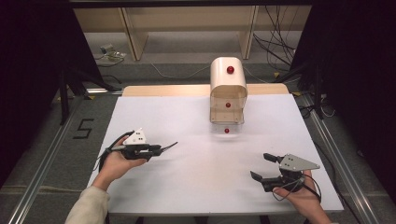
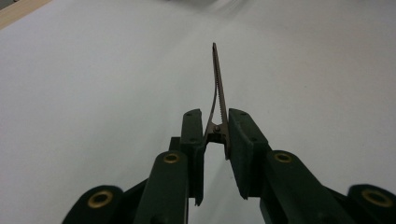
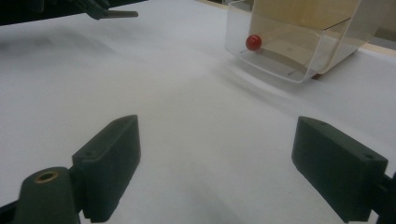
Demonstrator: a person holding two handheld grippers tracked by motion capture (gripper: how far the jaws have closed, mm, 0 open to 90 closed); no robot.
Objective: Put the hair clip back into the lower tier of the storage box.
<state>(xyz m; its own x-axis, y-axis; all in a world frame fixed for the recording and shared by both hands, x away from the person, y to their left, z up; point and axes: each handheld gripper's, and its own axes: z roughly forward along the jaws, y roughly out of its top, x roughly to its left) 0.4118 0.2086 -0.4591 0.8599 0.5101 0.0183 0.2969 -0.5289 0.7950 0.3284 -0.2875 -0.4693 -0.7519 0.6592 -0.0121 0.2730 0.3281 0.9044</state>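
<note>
- The left gripper (image 1: 156, 149), near the desk's (image 1: 187, 186) left edge, is clamping thin serrated metal tweezers (image 2: 218, 100) at their hinge.
- The right gripper (image 1: 264, 167), jaws wide and empty, is waiting near the front right corner.
- Likely next: carrying the tweezers to the small red bead (image 1: 227, 130) before the clear-fronted cream box (image 1: 228, 91) at the far edge.

1. Your left gripper (image 2: 215, 140) has dull black plastic jaws with shiny brass rings.
2. The clip (image 2: 218, 98) in it is thin grey metal with tiny rough teeth.
3. Your table (image 1: 177, 177) has a smooth, matt white top, like paper.
4. The box (image 1: 228, 77) has a glossy cream top and see-through plastic walls.
5. The red ball (image 3: 253, 42) looks shiny.
</note>
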